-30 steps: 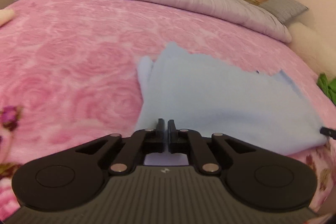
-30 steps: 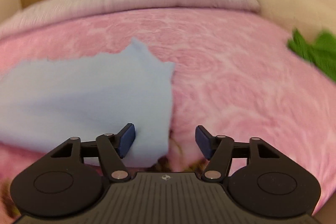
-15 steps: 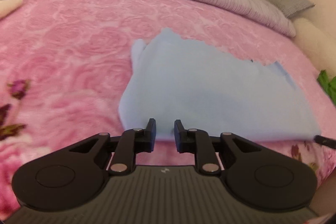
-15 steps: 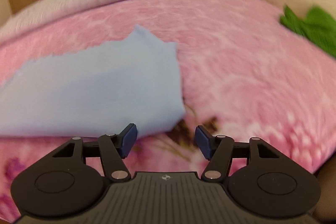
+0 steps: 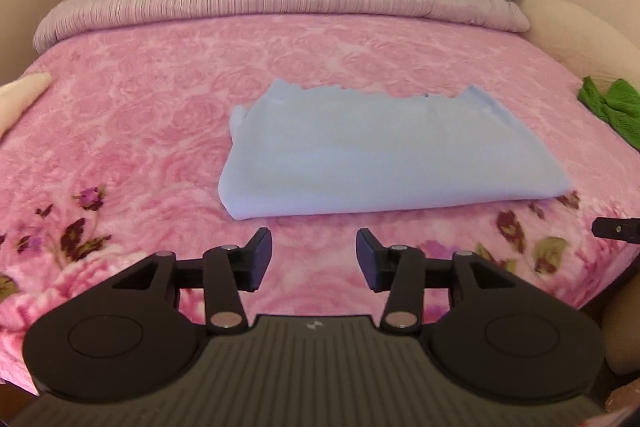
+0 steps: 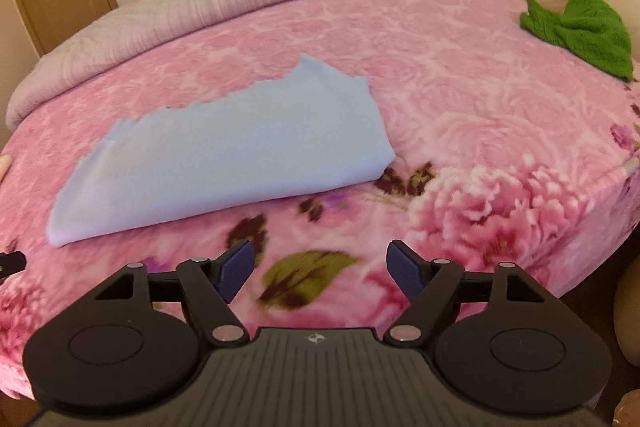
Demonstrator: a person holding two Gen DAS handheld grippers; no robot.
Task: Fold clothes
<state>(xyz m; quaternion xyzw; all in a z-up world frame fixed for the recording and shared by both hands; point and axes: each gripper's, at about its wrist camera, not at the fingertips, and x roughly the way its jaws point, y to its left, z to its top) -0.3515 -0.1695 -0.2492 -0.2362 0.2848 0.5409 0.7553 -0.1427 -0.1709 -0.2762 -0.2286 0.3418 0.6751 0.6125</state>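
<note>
A folded pale-blue cloth garment (image 5: 384, 155) lies flat near the front edge of the round bed's pink rose-patterned fleece blanket (image 5: 160, 115). The left tool (image 5: 313, 255) and right tool (image 6: 320, 265) both hover released, empty, just short of it. A crumpled green knitted garment (image 6: 580, 27) lies well apart.

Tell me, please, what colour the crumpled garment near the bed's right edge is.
Bright green; the crumpled garment shows best in the right wrist view.

Black left claw (image 5: 314, 253) and right claw (image 6: 320, 267), ribbed grey bases, silver pivot screws, dark-blue pads (image 6: 236, 269).
</note>
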